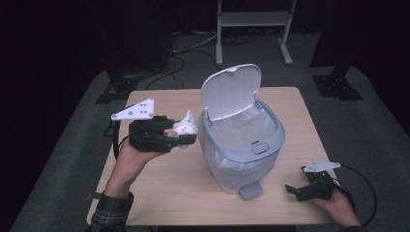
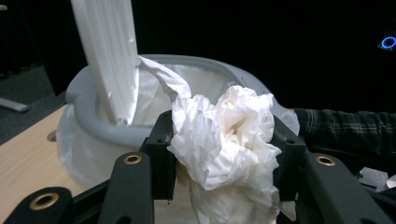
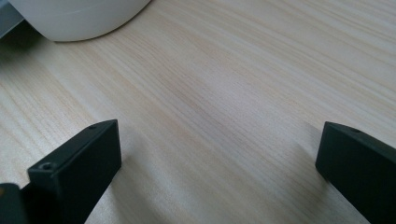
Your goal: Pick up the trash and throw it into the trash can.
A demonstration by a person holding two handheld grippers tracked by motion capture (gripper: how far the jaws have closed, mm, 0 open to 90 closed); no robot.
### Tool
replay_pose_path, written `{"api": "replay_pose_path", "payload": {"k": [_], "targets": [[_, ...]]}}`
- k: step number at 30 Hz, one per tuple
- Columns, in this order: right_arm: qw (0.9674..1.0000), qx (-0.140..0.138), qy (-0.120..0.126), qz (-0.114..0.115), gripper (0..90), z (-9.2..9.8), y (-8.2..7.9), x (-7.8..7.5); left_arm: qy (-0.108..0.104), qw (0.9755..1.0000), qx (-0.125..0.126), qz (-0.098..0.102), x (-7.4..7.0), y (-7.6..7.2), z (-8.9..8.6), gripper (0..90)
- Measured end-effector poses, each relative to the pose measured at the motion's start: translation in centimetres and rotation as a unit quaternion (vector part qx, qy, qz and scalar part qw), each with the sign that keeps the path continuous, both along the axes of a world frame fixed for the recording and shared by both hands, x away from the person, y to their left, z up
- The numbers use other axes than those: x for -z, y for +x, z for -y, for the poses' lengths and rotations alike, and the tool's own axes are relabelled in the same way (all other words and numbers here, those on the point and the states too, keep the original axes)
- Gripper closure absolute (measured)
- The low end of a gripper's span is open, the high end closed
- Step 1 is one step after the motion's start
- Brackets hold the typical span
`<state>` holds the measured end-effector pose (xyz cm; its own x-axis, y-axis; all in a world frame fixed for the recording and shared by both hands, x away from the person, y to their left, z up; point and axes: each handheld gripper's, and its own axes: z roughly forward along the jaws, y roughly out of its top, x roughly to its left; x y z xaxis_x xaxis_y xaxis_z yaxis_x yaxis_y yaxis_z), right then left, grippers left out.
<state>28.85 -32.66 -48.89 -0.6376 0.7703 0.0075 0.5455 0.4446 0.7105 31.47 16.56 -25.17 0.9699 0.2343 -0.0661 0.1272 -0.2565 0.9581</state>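
Crumpled paper wad [image 2: 224, 140] — matt wood table [image 3: 224, 74].

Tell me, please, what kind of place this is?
Probably a lab or studio set up for recording handling tasks. A lone wooden table stands on grey carpet among dark surroundings, cables trail on the floor behind it, and a metal equipment stand is at the back.

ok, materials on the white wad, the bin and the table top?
Wad: crumpled tissue or thin paper, matte, with sharp creases, pinched in the left gripper. Bin: likely moulded plastic, white body, grey rim, slight sheen, lid up, thin translucent liner inside. Table top: light wood or wood-look laminate, fine grain, matte.
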Motion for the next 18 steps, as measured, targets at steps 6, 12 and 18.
{"api": "replay_pose_path", "payload": {"k": [6, 12, 18], "targets": [[1.0000, 0.000, 0.000, 0.000, 0.0, 0.0, 0.0, 0.0, 0.004, 0.9999, 0.010, 0.009, -1.0, 0.2, 1.6, 53.4], [1.0000, 0.000, 0.000, 0.000, 0.0, 0.0, 0.0, 0.0, 0.009, 0.9996, 0.021, 0.016, -1.5, 0.5, 2.7, 53.4], [1.0000, 0.000, 0.000, 0.000, 0.0, 0.0, 0.0, 0.0, 0.006, 0.9994, 0.029, 0.018, -2.0, 0.7, 4.1, 53.4]]}}
